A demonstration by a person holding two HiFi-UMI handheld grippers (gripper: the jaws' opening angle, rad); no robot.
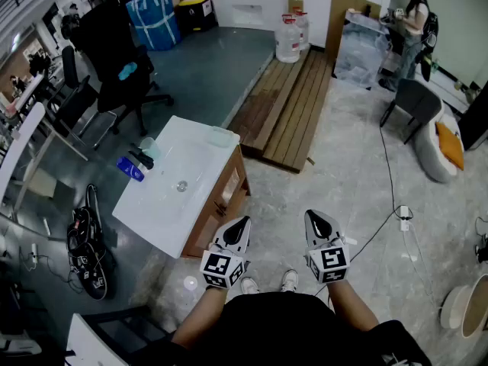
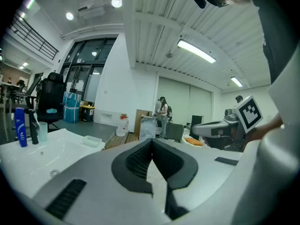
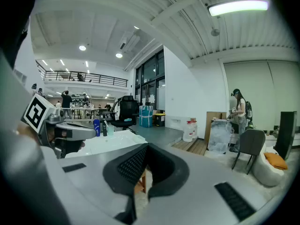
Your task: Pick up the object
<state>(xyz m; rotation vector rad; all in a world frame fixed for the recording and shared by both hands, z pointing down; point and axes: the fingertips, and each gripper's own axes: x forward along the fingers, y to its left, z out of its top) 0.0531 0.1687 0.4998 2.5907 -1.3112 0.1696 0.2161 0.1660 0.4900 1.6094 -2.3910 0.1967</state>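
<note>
A white sink counter [image 1: 200, 158] on a wooden cabinet stands ahead and to my left. At its far left end are a blue bottle [image 1: 130, 168], a black item [image 1: 141, 158] and a clear cup [image 1: 149, 147]; a clear tray [image 1: 222, 136] lies at its back corner. My left gripper [image 1: 243, 222] is shut and empty, hanging over the floor by the cabinet's near corner. My right gripper [image 1: 312, 215] is shut and empty beside it, over the tiles. In the left gripper view the bottle [image 2: 19, 125] and cup [image 2: 42, 131] stand far left of the shut jaws.
A black office chair [image 1: 122, 75] stands beyond the counter. Wooden planks [image 1: 290, 105] and water jugs [image 1: 288, 40] lie ahead. A person [image 1: 413, 21] stands far right near a grey chair [image 1: 415, 101]. A cable [image 1: 385, 227] crosses the floor at right; a black bag [image 1: 88, 254] lies left.
</note>
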